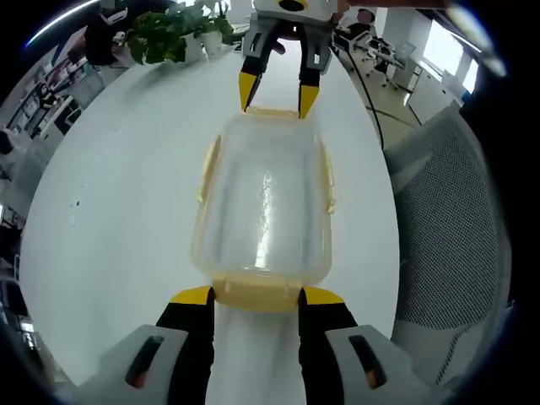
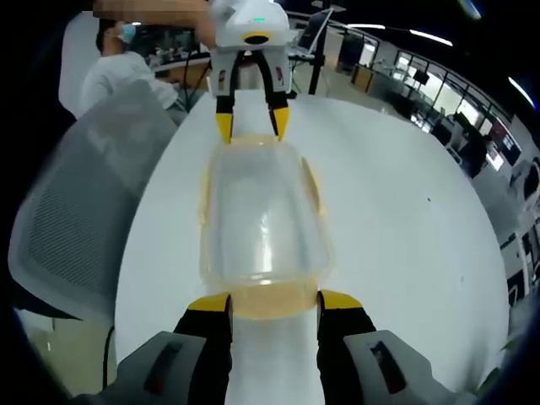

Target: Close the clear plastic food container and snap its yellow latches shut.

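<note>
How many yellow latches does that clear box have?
4 on the container: one latch at the left gripper, one at the right gripper, and one on each long side.

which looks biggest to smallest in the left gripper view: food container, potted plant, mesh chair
1. Food container
2. Mesh chair, about as large; cut off by the rim, so unsure
3. Potted plant, smallest, but farthest from the camera
</note>
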A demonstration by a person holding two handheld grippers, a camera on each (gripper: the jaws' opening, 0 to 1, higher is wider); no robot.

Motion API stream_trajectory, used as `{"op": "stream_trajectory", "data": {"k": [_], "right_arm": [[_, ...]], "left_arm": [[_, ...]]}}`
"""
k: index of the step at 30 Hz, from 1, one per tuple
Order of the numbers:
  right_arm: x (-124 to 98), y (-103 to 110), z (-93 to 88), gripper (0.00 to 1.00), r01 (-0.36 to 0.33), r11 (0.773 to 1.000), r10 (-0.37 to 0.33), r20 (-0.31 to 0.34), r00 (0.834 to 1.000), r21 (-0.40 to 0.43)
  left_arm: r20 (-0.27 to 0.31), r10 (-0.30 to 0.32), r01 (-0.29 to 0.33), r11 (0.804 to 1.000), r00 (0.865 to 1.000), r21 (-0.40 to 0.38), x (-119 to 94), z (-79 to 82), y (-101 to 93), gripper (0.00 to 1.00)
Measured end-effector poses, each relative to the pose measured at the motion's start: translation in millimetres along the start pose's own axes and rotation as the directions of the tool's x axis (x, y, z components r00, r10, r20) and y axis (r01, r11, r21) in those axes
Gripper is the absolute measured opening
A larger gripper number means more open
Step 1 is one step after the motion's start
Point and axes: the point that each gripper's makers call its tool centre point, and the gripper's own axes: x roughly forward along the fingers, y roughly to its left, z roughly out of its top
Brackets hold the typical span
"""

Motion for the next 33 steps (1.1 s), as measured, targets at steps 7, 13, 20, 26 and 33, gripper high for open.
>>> {"op": "stream_trajectory", "data": {"k": [7,13,20,26,33], "right_arm": [[-0.1,2.0,-2.5,0.38,-0.005,1.0,0.005,0.001,1.0,0.015],[0.0,3.2,-4.5,0.38,-0.013,1.0,0.013,0.002,1.0,0.017],[1.1,2.9,-4.8,0.38,-0.018,1.0,0.018,0.008,1.0,0.016],[-0.3,3.4,-7.5,0.39,-0.006,1.0,0.006,0.002,1.0,0.009],[-1.3,8.1,-12.2,0.4,-0.013,0.999,0.013,-0.006,1.0,0.041]], "left_arm": [[0.012,-0.007,0.007,1.0,1.0,0.013,2.2,1.5,1.0,0.38],[0.021,-0.021,0.02,0.999,1.0,0.025,3.4,2.9,0.4,0.38],[0.02,-0.019,0.018,0.999,1.0,0.027,3.3,3.0,0.0,0.38],[0.036,-0.014,0.014,1.0,0.999,0.011,3.6,3.1,-2.0,0.39],[0.016,-0.021,0.021,1.0,1.0,-0.005,7.9,-5.0,-8.2,0.4]]}}
